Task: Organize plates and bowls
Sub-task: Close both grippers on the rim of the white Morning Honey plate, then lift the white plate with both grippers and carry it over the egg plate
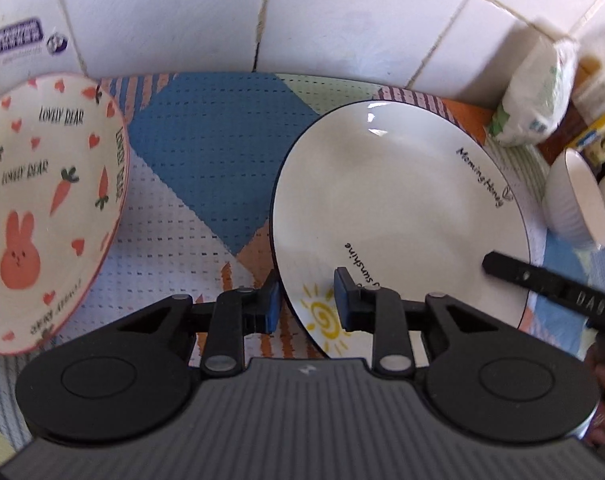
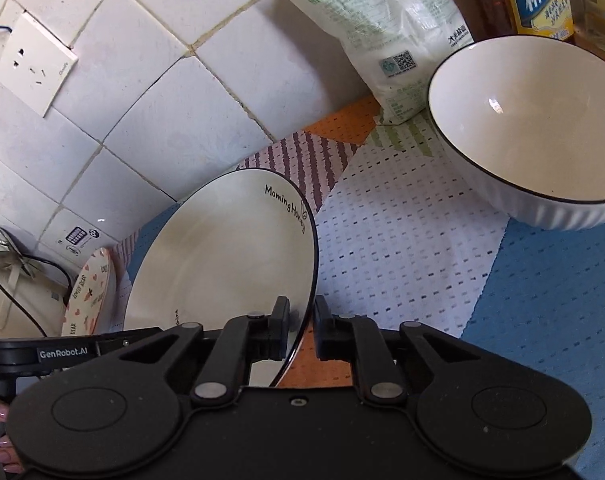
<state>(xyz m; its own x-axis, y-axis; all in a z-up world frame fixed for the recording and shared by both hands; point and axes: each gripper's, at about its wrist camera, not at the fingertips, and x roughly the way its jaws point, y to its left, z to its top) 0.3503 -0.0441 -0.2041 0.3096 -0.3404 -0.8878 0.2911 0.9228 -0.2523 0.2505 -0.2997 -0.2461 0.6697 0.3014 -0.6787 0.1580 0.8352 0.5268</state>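
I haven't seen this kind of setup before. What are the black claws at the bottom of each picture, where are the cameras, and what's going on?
There is no robot. A person holds a two-finger gripper in each hand, and a fisheye camera on each one looks along its fingers. One picture comes from the left gripper and the other from the right gripper. Both appear clamped on the rim of the same white plate, at different spots. On the patterned mat there is also a rabbit plate and a white bowl. A bag leans against the tiles.
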